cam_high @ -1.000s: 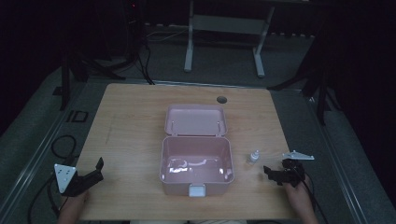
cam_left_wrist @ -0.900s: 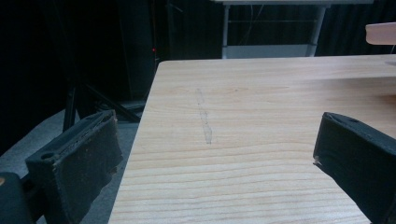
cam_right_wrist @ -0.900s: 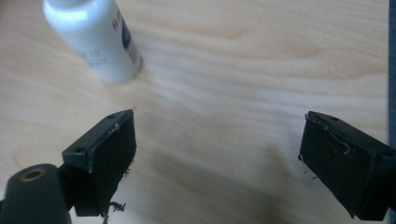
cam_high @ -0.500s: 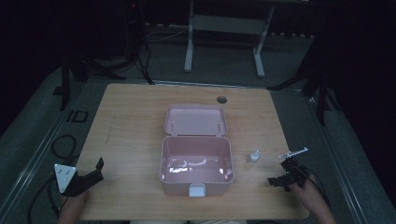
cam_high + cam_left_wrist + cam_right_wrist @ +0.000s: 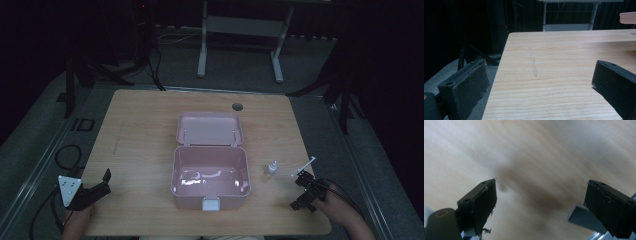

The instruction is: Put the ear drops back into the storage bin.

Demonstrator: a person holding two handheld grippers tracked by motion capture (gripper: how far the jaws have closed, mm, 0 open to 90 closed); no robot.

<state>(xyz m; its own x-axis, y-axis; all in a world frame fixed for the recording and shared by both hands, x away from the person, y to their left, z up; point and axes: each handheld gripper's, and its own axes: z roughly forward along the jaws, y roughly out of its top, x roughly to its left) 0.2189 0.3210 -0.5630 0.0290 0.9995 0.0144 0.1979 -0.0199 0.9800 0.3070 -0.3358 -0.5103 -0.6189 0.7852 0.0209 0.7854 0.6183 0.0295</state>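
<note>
Resting at table's [image 5: 150, 125] near corners: left gripper [image 5: 102, 184] jaws wide apart, holding nothing; right gripper [image 5: 301, 192] jaws wide apart, empty, tilted down over bare wood. Small bottle [image 5: 271, 167] upright between right gripper and pink box [image 5: 210, 175]. Box open, lid back; contents unclear.

Dim high view — motion-blurred right gripper view

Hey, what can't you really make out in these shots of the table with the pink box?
- Small bottle, high view: too small and dim to read its contents or label.
- Thin clear piece beside it: too faint to identify.
- Pink box interior: glare hides what lies in it.
- Right gripper, its own view: the table under it is motion-blurred.
- Box lid, left gripper view: cut off by the edge.
</note>
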